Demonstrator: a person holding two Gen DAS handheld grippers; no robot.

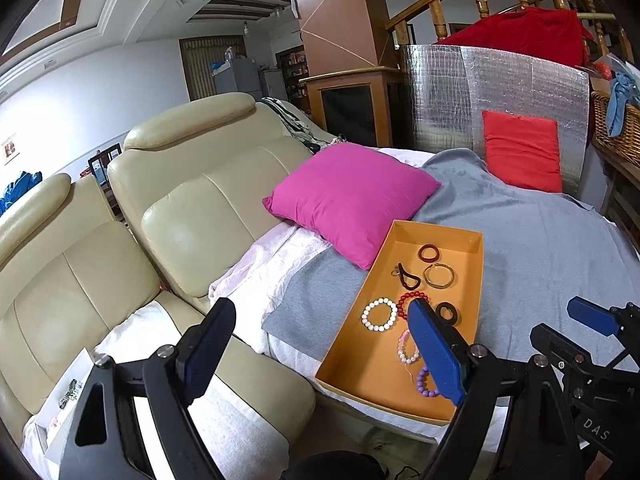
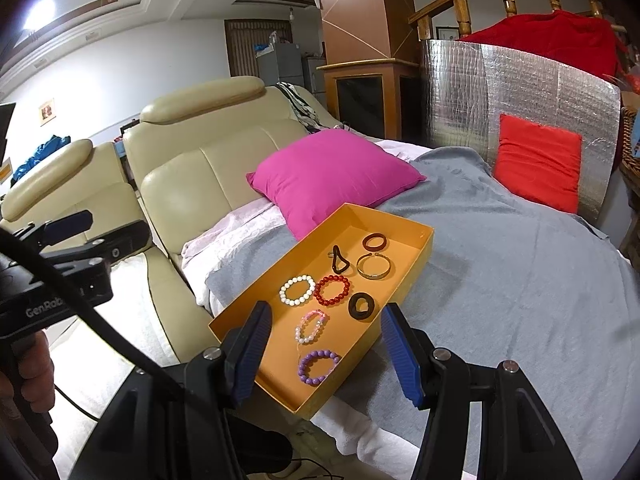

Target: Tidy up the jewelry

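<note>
An orange tray [image 1: 352,344] [image 2: 414,258] lies on the grey blanket and holds several bracelets. Among them are a white bead bracelet [image 1: 380,314] [image 2: 298,290], a red bead bracelet [image 1: 404,300] [image 2: 332,290], a pink one [image 2: 310,326], a purple one [image 1: 426,382] [image 2: 318,367], a gold bangle [image 2: 373,266] and a dark red bangle [image 2: 375,242]. My left gripper [image 1: 320,344] hangs open and empty over the tray's near left edge. My right gripper [image 2: 326,354] is open above the tray's near end, with the purple bracelet showing between its fingers but untouched.
A magenta pillow [image 1: 348,196] leans just behind the tray, and a red cushion [image 1: 520,156] stands against a silver foil panel. A cream leather sofa [image 1: 192,196] fills the left. A white box [image 1: 68,392] with small jewelry sits on its seat.
</note>
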